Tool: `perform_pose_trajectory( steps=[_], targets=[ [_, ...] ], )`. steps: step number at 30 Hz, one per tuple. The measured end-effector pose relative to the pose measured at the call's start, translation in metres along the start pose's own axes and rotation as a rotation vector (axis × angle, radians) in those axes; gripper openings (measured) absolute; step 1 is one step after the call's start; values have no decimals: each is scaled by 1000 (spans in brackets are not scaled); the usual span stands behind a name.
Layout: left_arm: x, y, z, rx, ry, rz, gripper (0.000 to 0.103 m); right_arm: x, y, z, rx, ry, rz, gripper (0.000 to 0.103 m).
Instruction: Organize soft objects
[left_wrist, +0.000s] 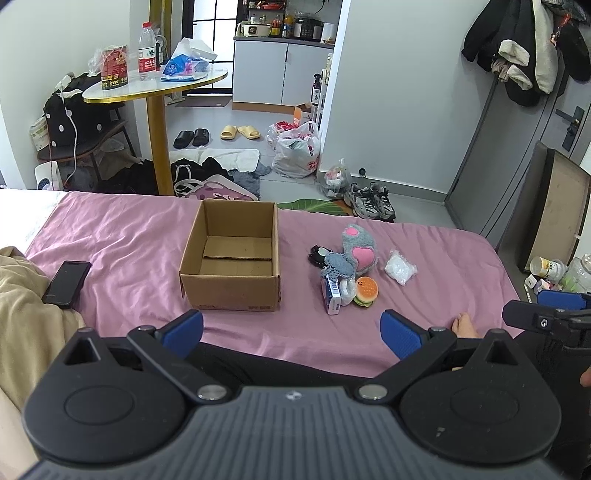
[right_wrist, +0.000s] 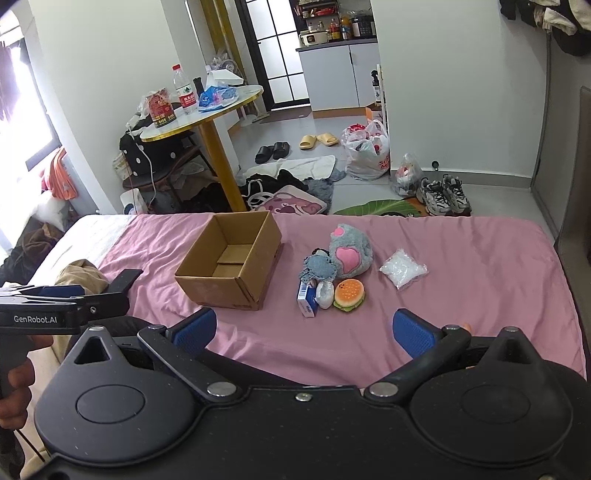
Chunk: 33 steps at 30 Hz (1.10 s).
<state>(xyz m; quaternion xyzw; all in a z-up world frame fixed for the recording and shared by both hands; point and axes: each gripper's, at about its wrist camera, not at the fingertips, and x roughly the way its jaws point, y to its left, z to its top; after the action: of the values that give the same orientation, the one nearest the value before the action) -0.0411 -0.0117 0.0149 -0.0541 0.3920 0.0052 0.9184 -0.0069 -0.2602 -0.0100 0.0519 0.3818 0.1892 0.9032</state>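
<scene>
Right now both grippers hover low over the near edge of a bed covered in a pink sheet (left_wrist: 129, 236), and neither holds anything. The left gripper (left_wrist: 291, 330) has its blue-padded fingers (left_wrist: 183, 328) spread wide apart, and the right gripper (right_wrist: 304, 330) shows the same released stance, its fingers (right_wrist: 415, 332) well separated with only sheet between them. An open cardboard box (left_wrist: 231, 284) sits upright on the sheet, left of centre, with nothing inside it. To its right, apart from the box, lies a small cluster of soft things: a grey plush paw (right_wrist: 349, 254) with pink heart-shaped pads at the back, a blue-grey knitted piece (right_wrist: 319, 267) touching its left side, and a small dark item behind that, too small to identify. Just in front of these, a blue-and-white packet (right_wrist: 306, 297), a small white pouch (right_wrist: 325, 293) and a squishy hamburger toy (right_wrist: 349, 293) lie side by side, touching. A clear bag of white filling (right_wrist: 402, 271) lies alone to the right, near the plush paw but apart from it. A black phone (left_wrist: 66, 282) rests on the sheet at far left, beside a beige blanket (left_wrist: 26, 306). Beyond the bed stands a round gold-legged side table (right_wrist: 207, 118).
</scene>
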Motion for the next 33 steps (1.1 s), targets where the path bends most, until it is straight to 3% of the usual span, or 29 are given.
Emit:
perform_pose_trajectory(
  steps=[33],
  targets=[
    [2,1,-2,-7,20,3,101,-1,-7,-3,7,-5,-22,103]
  ],
)
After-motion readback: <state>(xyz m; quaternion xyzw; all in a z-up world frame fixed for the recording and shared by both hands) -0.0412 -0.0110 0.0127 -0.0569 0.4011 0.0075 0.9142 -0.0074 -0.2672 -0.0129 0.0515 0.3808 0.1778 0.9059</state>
